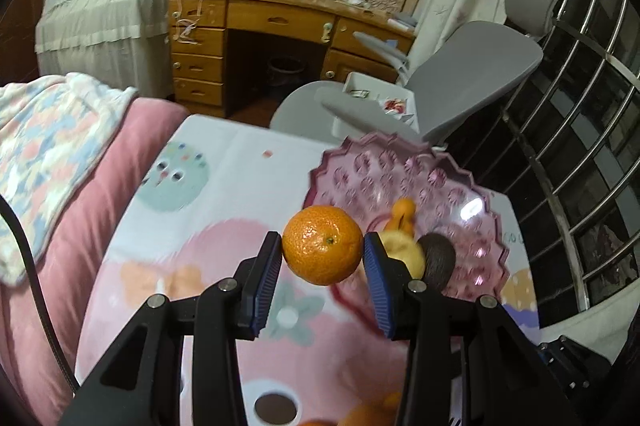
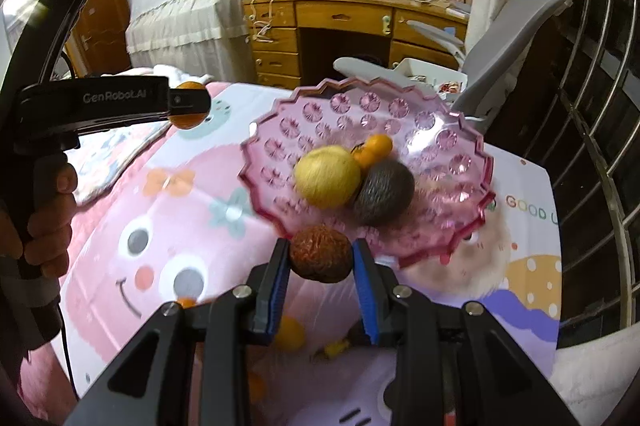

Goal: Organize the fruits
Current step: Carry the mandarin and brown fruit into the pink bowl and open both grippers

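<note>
The left tool clamps an orange; the right tool clamps a brown wrinkled fruit, both held near the pink bowl.

Left gripper clamped on an orange, blue pads pressing both sides, fruit clear of the cartoon-print cloth. Pink plate at 2 o'clock from the orange, holding a yellow fruit, a small orange fruit and a dark brown fruit. Grey chair at 1 o'clock, wooden desk at 12. Pink bedding at 9.
</note>
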